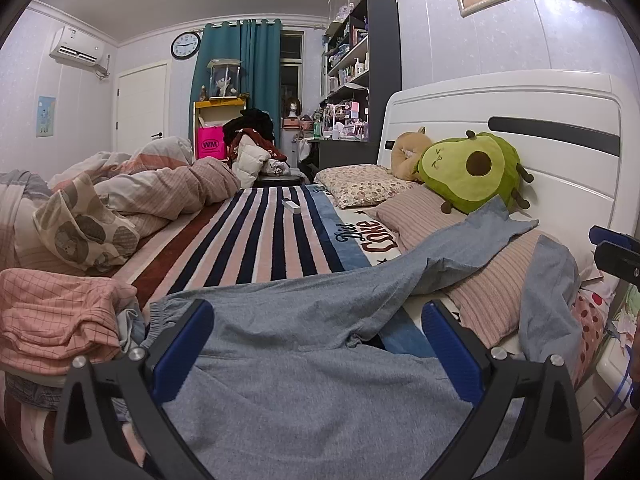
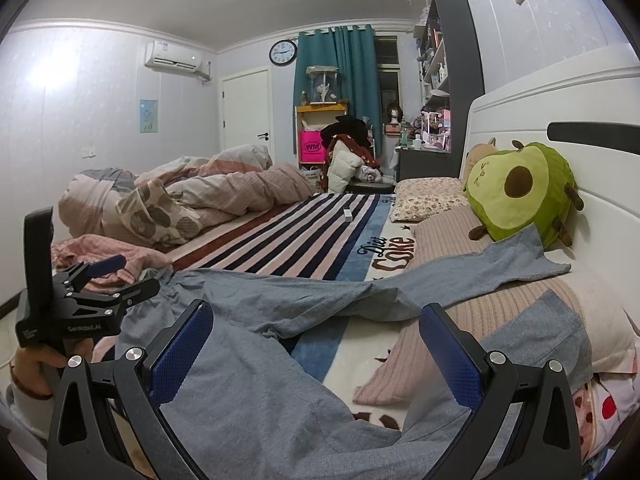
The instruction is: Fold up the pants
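Grey-blue pants [image 1: 304,364] lie spread on the bed, waistband at the left, legs running right over the pillows toward the headboard. They also show in the right wrist view [image 2: 256,384]. My left gripper [image 1: 316,344] is open, its blue-padded fingers hovering over the seat of the pants near the waistband. My right gripper [image 2: 316,344] is open above the near leg and crotch. The left gripper also shows in the right wrist view [image 2: 108,276] at the left, above the waistband. Neither holds anything.
A pink checked garment [image 1: 52,320] lies left of the waistband. A crumpled duvet [image 1: 132,196] fills the far left. An avocado plush [image 1: 476,172], striped pillow [image 1: 484,292] and white headboard [image 1: 560,120] are at the right. A small white box [image 1: 290,205] sits on the striped blanket.
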A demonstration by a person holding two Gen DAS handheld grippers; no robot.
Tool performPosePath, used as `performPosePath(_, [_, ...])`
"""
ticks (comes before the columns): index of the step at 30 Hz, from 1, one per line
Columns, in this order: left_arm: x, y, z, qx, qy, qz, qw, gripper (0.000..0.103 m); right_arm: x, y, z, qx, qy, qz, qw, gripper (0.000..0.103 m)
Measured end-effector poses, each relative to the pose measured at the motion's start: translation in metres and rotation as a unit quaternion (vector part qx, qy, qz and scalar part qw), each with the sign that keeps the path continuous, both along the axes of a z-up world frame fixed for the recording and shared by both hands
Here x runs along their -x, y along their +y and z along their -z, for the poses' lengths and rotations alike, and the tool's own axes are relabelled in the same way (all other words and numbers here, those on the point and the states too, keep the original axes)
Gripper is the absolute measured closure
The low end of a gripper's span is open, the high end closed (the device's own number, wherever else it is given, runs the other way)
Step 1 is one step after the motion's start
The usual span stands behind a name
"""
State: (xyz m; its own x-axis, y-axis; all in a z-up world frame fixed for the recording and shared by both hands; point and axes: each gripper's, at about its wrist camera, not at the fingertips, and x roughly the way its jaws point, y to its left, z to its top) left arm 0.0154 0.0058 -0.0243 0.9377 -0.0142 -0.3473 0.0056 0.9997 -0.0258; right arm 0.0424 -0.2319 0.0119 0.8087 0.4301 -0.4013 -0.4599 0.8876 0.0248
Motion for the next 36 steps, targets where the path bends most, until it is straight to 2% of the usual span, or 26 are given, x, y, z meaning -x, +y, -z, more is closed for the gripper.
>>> performPosePath(2, [0.000, 0.000, 0.002, -0.001, 0.001, 0.005, 1.0000, 0.001, 0.001, -0.001, -0.001, -0.001, -0.007, 0.004, 1.000, 0.000])
performPosePath(6, [-0.001, 0.005, 0.009, 0.000, 0.015, 0.013, 0.9998, 0.001, 0.001, -0.016, -0.005, -0.038, -0.006, 0.004, 0.999, 0.000])
performPosePath(11, [0.000, 0.019, 0.021, 0.005, 0.037, 0.017, 0.9991, 0.001, 0.004, -0.057, -0.008, -0.075, -0.020, 0.085, 0.993, 0.000])
performPosePath(13, [0.003, 0.025, 0.026, 0.004, 0.047, 0.010, 0.9988, 0.001, 0.001, -0.073, -0.007, -0.070, 0.003, 0.077, 0.995, 0.000])
performPosePath(16, [0.007, 0.043, 0.043, 0.005, 0.073, -0.027, 0.9969, 0.001, 0.001, -0.085, 0.007, -0.028, 0.038, 0.082, 0.996, 0.000])
performPosePath(18, [0.012, 0.058, 0.056, 0.018, 0.095, -0.048, 0.9941, 0.001, 0.000, -0.091, 0.022, -0.009, 0.064, 0.096, 0.993, 0.000])
performPosePath(22, [0.028, 0.087, 0.085, 0.061, 0.133, -0.082, 0.9858, 0.001, -0.003, -0.107, 0.051, -0.012, 0.114, 0.095, 0.989, 0.000])
performPosePath(29, [0.033, 0.101, 0.134, 0.147, 0.197, -0.070, 0.9668, 0.001, -0.014, -0.124, 0.091, -0.002, 0.175, 0.120, 0.977, 0.001])
performPosePath(32, [0.023, 0.096, 0.147, 0.167, 0.215, -0.053, 0.9607, 0.010, -0.016, -0.135, 0.103, -0.004, 0.193, 0.140, 0.971, 0.001])
performPosePath(33, [0.020, 0.094, 0.148, 0.162, 0.216, -0.054, 0.9615, 0.015, -0.017, -0.141, 0.108, -0.011, 0.204, 0.150, 0.967, 0.001])
performPosePath(34, [0.018, 0.089, 0.146, 0.156, 0.216, -0.053, 0.9624, 0.018, -0.017, -0.145, 0.112, -0.016, 0.211, 0.156, 0.965, 0.003])
performPosePath(36, [0.008, 0.083, 0.146, 0.158, 0.221, -0.044, 0.9613, 0.036, -0.019, -0.154, 0.120, -0.026, 0.228, 0.163, 0.960, 0.014])
